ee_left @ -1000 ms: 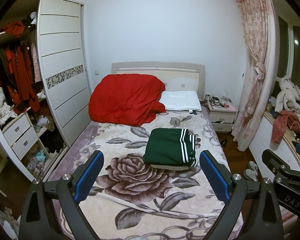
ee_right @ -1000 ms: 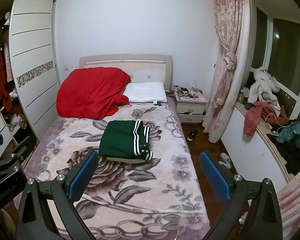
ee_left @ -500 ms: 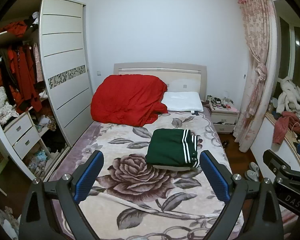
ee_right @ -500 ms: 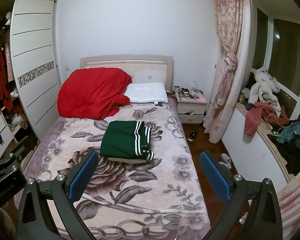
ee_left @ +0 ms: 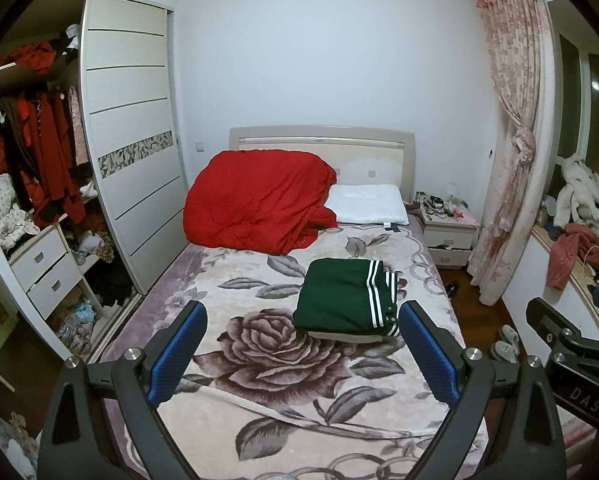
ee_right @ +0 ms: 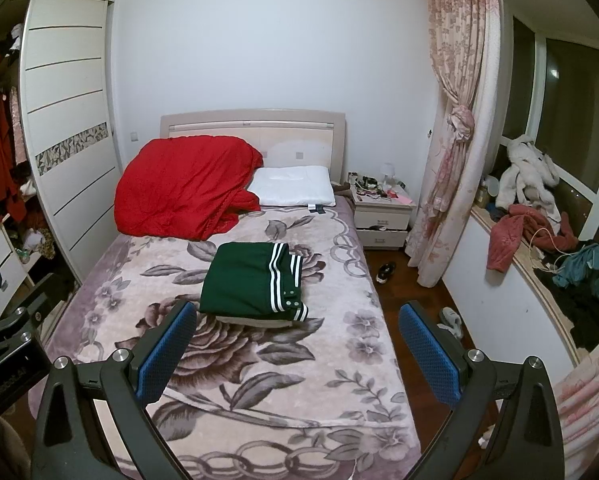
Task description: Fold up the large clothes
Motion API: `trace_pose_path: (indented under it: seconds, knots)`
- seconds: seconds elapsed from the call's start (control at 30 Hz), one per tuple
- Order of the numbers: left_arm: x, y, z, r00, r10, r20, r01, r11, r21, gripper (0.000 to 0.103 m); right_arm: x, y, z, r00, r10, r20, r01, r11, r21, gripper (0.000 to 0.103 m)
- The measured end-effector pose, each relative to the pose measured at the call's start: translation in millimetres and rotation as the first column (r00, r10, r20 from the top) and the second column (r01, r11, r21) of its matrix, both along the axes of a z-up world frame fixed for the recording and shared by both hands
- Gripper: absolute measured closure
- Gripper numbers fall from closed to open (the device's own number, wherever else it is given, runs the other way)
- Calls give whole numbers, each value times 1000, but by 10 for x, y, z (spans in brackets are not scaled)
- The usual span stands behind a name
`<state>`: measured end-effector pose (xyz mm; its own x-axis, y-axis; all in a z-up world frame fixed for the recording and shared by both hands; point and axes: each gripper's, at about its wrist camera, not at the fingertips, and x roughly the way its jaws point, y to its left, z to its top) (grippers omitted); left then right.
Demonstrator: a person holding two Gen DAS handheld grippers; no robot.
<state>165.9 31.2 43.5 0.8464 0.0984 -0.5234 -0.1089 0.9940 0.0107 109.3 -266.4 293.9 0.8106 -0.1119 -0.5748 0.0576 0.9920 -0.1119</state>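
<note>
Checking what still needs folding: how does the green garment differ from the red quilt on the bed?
The green garment is a flat, squared fold with white stripes mid-bed; the red quilt is larger, plain, bunched loosely against the headboard. Both rest on the floral blanket, untouched.

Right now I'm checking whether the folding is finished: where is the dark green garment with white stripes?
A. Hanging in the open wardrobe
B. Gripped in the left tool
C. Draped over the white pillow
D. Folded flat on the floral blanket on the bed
D: the dark green garment with white stripes lies folded on the floral blanket, clear of both open tools.
</note>
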Motion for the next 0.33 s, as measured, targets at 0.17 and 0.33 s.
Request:
trace_pose_path:
  seconds: [0.17,0.33]
  knots:
    - [4,16,-7,1000,3,-2,-3,1000,0,5,-8,5,-17,1000,-1,0,1,1000,0,0]
    - [1,59,-10,1000,8,3,-8,1000,-1,5,-46,7,-31,1000,-5,1,5,1000,1,0]
